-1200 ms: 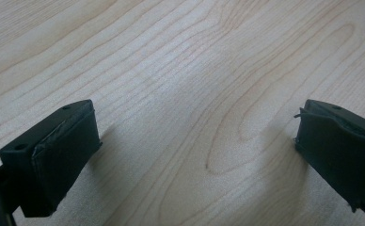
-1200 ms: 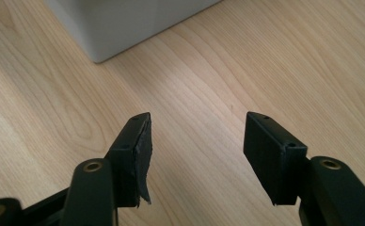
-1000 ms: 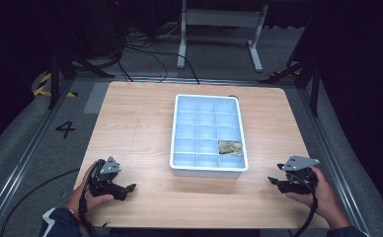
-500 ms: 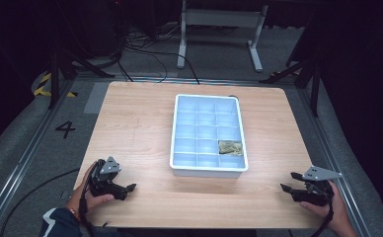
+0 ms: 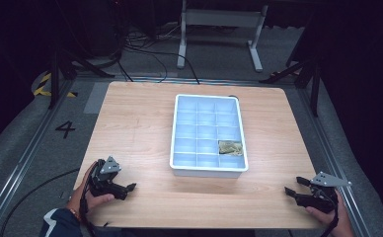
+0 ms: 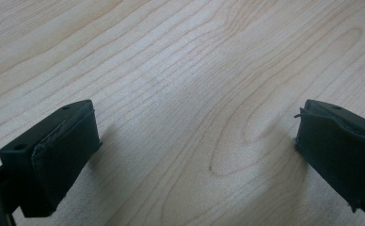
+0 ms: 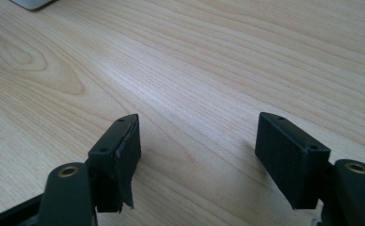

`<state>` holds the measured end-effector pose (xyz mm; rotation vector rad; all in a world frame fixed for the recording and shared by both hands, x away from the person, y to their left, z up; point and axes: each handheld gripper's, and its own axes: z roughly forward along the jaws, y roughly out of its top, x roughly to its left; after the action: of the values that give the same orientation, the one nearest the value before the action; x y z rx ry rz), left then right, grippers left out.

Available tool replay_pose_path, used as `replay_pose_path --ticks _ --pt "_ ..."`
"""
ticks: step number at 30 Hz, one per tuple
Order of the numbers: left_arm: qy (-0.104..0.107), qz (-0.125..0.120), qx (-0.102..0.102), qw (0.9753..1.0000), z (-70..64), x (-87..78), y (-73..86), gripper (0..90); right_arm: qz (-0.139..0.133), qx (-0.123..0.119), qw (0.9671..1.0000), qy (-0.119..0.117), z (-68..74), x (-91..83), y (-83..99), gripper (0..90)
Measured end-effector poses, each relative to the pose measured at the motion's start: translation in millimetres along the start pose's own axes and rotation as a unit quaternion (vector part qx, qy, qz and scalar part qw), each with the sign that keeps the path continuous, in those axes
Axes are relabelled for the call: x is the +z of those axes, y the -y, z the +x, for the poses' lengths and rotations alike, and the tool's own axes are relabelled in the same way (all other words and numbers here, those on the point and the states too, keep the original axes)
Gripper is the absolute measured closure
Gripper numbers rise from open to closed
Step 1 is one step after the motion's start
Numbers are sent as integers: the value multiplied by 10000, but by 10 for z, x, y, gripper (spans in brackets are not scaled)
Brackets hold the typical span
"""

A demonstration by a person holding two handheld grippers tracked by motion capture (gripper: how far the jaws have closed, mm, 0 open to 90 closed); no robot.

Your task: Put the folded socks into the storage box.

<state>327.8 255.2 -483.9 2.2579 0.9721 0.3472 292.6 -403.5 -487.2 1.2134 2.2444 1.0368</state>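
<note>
Wood grain runs bare between the jaws of both tongs, so neither holds anything: the left gripper (image 6: 197, 155) stands with its jaws spread wide over the table (image 5: 140, 123), and the right gripper (image 7: 197, 155) is likewise parted, a little less so, with plain tabletop between its pads. In the high view the left gripper (image 5: 130, 187) rests low at the near left corner, gripped by a hand (image 5: 88, 192) coming in from the bottom edge, while the right gripper (image 5: 293, 190) sits at the near right corner, just inside the table's edge. Both point inward toward the white tray (image 5: 208, 170), which stands in the middle, well apart from either tool. The tray is divided into many small compartments, and one of them, in the right-hand column and second from the near wall, holds a small crumpled greenish-tan item (image 5: 230, 147); what it is cannot be told from here. Parked wide, low and to either side, the grippers look to be at rest positions that leave the tray unobstructed, a likely stance between moves rather than mid-reach.
</note>
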Motion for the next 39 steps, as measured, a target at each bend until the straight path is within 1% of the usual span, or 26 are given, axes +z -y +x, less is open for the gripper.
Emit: replay_pose_path --ticks 1,6,9,13,17,34,35,36,37,39 --pt "-2 0 0 10000 0 0 0 2 11 -18 10000 17 -2 2 1 309" --pt "-28 -3 -75 10000 -10 6 -5 2 40 49 9999 83 -3 7 -3 272" --pt "-35 -5 -35 10000 -1 10 -12 0 47 66 9999 120 -5 10 -4 261" --pt "-40 -3 -38 10000 -2 10 -11 0 45 99 9998 144 -5 9 -3 261" --pt "-103 -10 -89 9999 -12 10 -13 1 37 114 9998 165 -6 10 -4 261" --pt "-119 2 -109 9999 -4 15 -19 1 38 125 9998 177 -10 11 -6 261" --pt "-130 4 -52 9999 8 14 -24 1 32 129 9998 180 -8 10 -4 261" --pt "-88 -24 -134 9999 7 26 -23 1 36 137 9997 182 -6 8 -4 261" --pt "-122 -21 -130 9998 13 28 -28 1 46 126 9997 191 -6 6 -1 261" --pt "-108 -29 -149 9998 18 35 -35 1 50 139 9997 203 -2 1 2 260"
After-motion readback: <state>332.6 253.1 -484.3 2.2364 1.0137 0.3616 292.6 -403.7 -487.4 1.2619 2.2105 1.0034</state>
